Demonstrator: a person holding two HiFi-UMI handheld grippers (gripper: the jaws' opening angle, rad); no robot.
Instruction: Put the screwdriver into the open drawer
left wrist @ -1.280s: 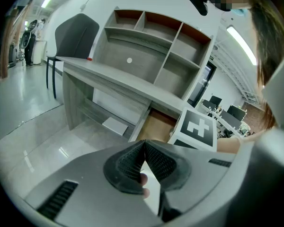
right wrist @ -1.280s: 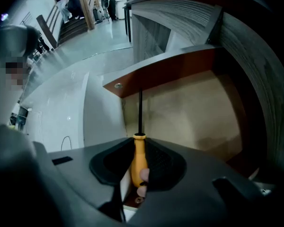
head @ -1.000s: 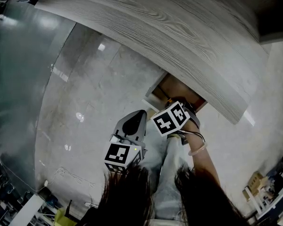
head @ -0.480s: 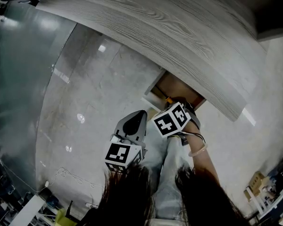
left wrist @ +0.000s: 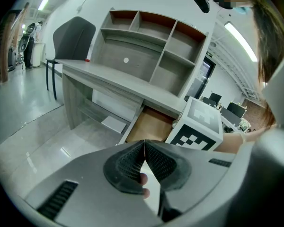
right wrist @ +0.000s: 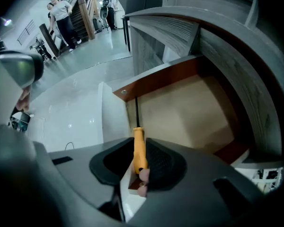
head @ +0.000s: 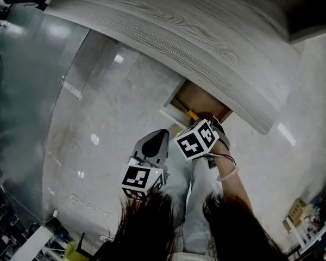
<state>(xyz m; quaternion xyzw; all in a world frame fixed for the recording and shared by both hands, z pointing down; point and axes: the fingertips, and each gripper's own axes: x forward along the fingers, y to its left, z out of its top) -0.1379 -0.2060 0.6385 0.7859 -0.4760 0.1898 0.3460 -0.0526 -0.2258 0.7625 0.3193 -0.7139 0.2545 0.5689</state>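
An orange-handled screwdriver (right wrist: 139, 149) is clamped upright between the pads of my right gripper (right wrist: 138, 143). Its dark shaft points over the front edge of the open drawer (right wrist: 189, 110), whose bare tan bottom lies just beyond. In the head view the right gripper (head: 198, 121) hovers at the drawer (head: 202, 99) under the grey desk top, and the orange handle (head: 192, 115) peeks out ahead of the marker cube. My left gripper (head: 154, 140) hangs lower left of it over the floor. In the left gripper view that gripper (left wrist: 145, 144) is shut, its pads together on nothing.
The grey wood desk (head: 168, 26) spans the top of the head view and carries a shelf hutch (left wrist: 149, 37). A dark chair (left wrist: 72, 38) stands at its far end. Glossy floor (head: 103, 124) lies to the left. People stand by distant stairs (right wrist: 61, 13).
The right gripper has edged slightly up toward the drawer with the screwdriver. The left gripper has stayed where it was.
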